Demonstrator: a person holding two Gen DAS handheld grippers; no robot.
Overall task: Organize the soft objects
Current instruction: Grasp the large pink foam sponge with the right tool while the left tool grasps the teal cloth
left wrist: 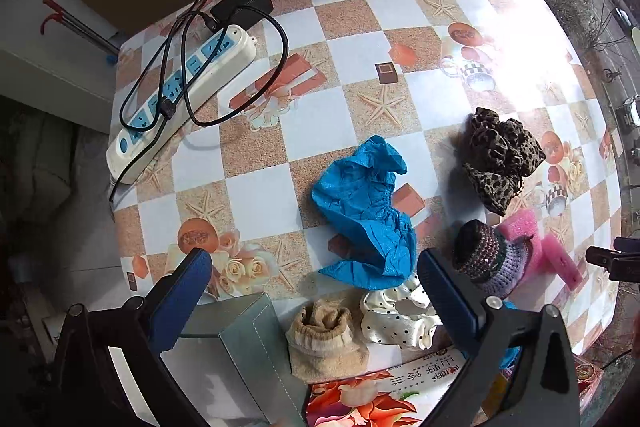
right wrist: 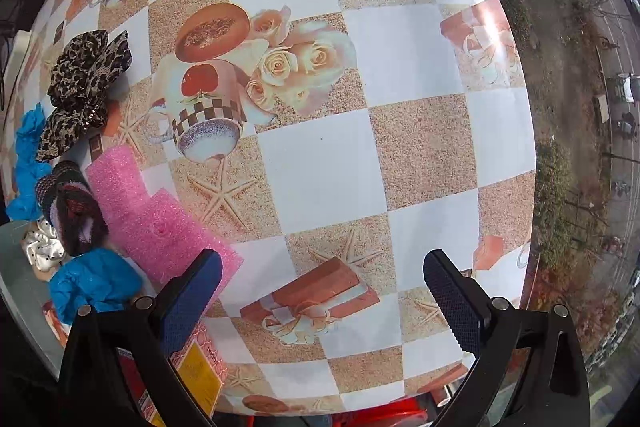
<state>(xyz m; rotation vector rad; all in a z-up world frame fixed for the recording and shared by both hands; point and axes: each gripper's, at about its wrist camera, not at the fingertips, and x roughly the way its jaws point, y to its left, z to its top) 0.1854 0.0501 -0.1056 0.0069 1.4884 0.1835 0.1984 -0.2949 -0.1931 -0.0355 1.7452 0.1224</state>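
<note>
Left wrist view shows your left claw (left wrist: pixel 314 297) at the bottom of the frame, its two blue pads spread wide apart and holding nothing. Between and just beyond them lie the soft things on the patterned worktop (left wrist: pixel 352 39): a beige sock (left wrist: pixel 324 339) at lower centre, touching a white polka-dot scrunchie (left wrist: pixel 396 323) to its right. Above those, at centre frame, a crumpled blue shoe cover (left wrist: pixel 368 207) sprawls. Right of the right-hand pad stands a crocheted knit piece (left wrist: pixel 484 255), with a pink foam piece (left wrist: pixel 548 247) behind it and a leopard-print scrunchie (left wrist: pixel 500 155) higher up, at right of centre. A grey box (left wrist: pixel 244 347) sits at lower left beside the sock; I cannot tell whether it is the container for sorting. A white power strip (left wrist: pixel 184 99) with black cables lies at upper left, well apart from the soft items.

Right wrist view shows your right claw (right wrist: pixel 322 297), also spread apart and empty, hanging over bare checkered worktop. All the soft things crowd the left edge of this frame; the pink foam's lower end reaches under the left pad (right wrist: pixel 192 303).

My judgement: no item is gripped, so you appear to be at the choosing or approach step. The sock sits most squarely between the left pads. The next move likely calls for lowering the left claw over one item only, since sock and scrunchie touch and could be pinched together.
</note>
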